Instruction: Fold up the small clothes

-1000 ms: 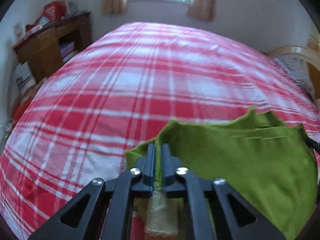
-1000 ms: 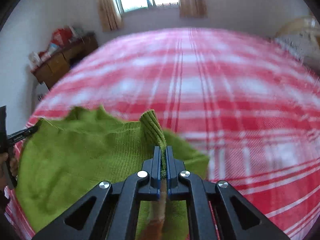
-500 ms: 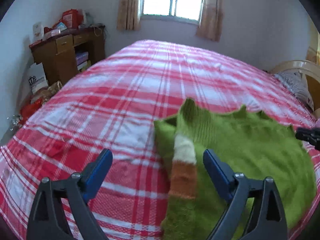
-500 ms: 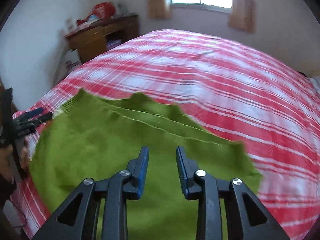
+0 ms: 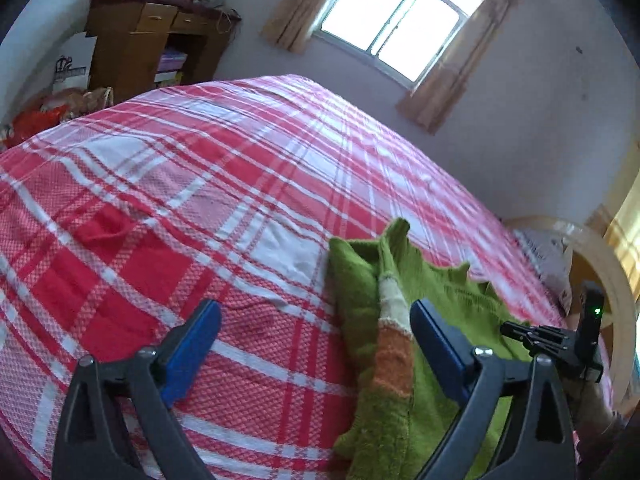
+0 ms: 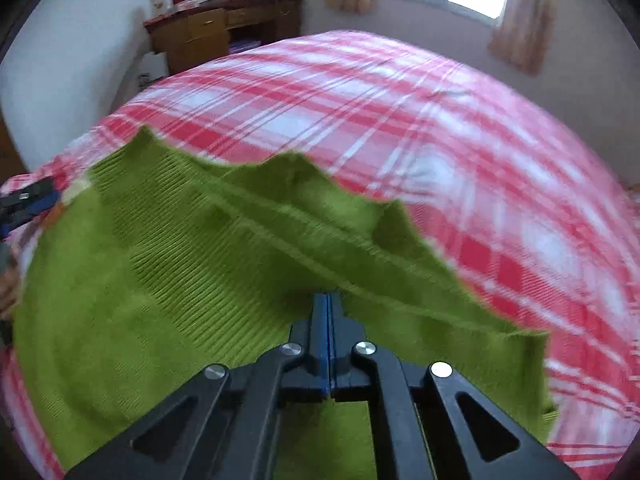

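A green knitted sweater point(image 6: 168, 280) lies near the bed's point(image 5: 200, 200) edge — the left gripper point(image 5: 316, 344) opening wide above its striped sleeve point(image 5: 390, 344), the right gripper point(image 6: 327, 300) pinched shut on its fabric.

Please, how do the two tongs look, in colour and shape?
The left tongs have black triangular open-frame arms, silver screws and flat blue pads. The right tongs are built alike: black frame, silver screws, blue pads. In the left view a small green light glows behind them.
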